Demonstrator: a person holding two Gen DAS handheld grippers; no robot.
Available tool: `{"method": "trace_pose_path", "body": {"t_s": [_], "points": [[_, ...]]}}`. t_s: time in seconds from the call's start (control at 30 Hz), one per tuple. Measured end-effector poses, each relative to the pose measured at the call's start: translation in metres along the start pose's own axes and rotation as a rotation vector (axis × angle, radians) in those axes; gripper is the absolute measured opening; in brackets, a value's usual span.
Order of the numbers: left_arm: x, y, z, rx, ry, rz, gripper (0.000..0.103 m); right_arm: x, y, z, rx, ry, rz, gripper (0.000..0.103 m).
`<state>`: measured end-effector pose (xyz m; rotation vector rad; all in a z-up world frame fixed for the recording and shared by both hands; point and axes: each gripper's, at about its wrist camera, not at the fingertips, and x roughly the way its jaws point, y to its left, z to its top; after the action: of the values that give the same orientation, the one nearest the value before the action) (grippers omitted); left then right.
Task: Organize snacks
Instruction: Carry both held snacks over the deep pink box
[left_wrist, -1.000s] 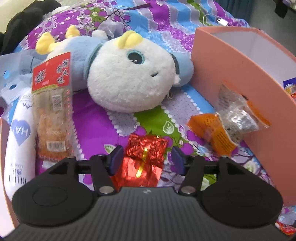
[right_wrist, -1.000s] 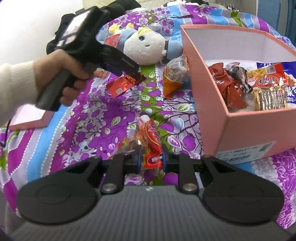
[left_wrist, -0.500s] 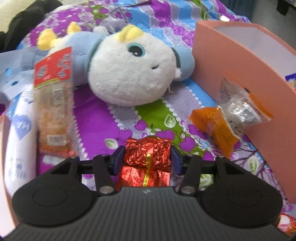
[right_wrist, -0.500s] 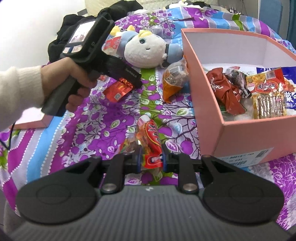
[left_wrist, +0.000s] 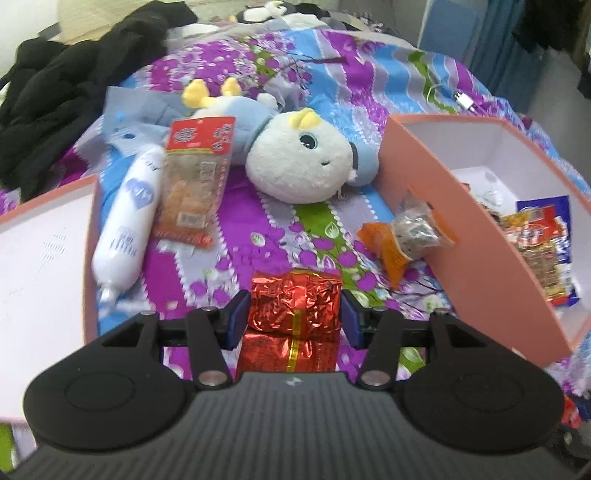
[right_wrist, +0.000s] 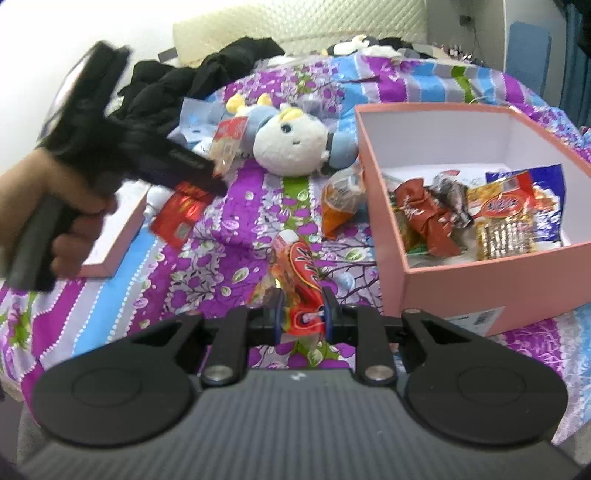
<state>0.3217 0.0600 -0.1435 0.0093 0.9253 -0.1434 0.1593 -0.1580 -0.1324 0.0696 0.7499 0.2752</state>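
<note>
2 grippers, 1 snack each: left gripper (left_wrist: 293, 317) red foil packet (left_wrist: 295, 308), right gripper (right_wrist: 301, 315) orange packet (right_wrist: 301, 291)

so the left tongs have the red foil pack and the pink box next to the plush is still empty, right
Not quite. The left tongs do hold the red foil pack, but the pink box beside the plush is not empty: the right wrist view shows several snack packs inside it.

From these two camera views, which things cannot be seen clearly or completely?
- Left gripper, right wrist view: motion blur smears it and the hand; its fingertips cannot be made out.
- Red foil packet, left wrist view: the gripper body covers its lower end.
- Snacks in the pink box, left wrist view: the near wall hides most.
- Orange snack bag, right wrist view: its print is too crumpled to read.
</note>
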Motion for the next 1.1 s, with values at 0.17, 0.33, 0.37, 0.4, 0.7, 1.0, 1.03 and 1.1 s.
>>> {"method": "trace_pose_path", "body": {"t_s": [0.17,0.33,0.37,0.4,0.7,1.0,1.03,1.1], "points": [[-0.044,-0.009,-0.032,-0.075,-0.012,0.004,0.057,-0.020,0.000,0.000,-0.006,-0.034,-0.017,0.024],[-0.082,-0.025,-0.065,-0.131,-0.010,0.000,0.057,-0.042,-0.002,0.001,-0.012,-0.060,-0.028,0.024],[-0.090,-0.028,-0.069,-0.140,-0.014,0.000,0.057,-0.047,-0.002,0.001,-0.016,-0.067,-0.032,0.024],[-0.097,-0.031,-0.072,-0.149,-0.019,0.000,0.057,-0.052,-0.002,0.002,-0.019,-0.073,-0.037,0.024],[-0.156,-0.062,-0.085,-0.246,-0.061,-0.046,0.057,-0.102,-0.012,0.009,0.002,-0.134,-0.072,0.024],[-0.192,-0.102,-0.087,-0.223,-0.095,-0.108,0.057,-0.145,-0.026,0.012,0.021,-0.184,-0.108,0.024],[-0.194,-0.105,-0.085,-0.219,-0.097,-0.119,0.057,-0.149,-0.030,0.012,0.028,-0.186,-0.119,0.024],[-0.195,-0.113,-0.081,-0.205,-0.102,-0.134,0.057,-0.153,-0.039,0.014,0.045,-0.194,-0.138,0.024]]}}
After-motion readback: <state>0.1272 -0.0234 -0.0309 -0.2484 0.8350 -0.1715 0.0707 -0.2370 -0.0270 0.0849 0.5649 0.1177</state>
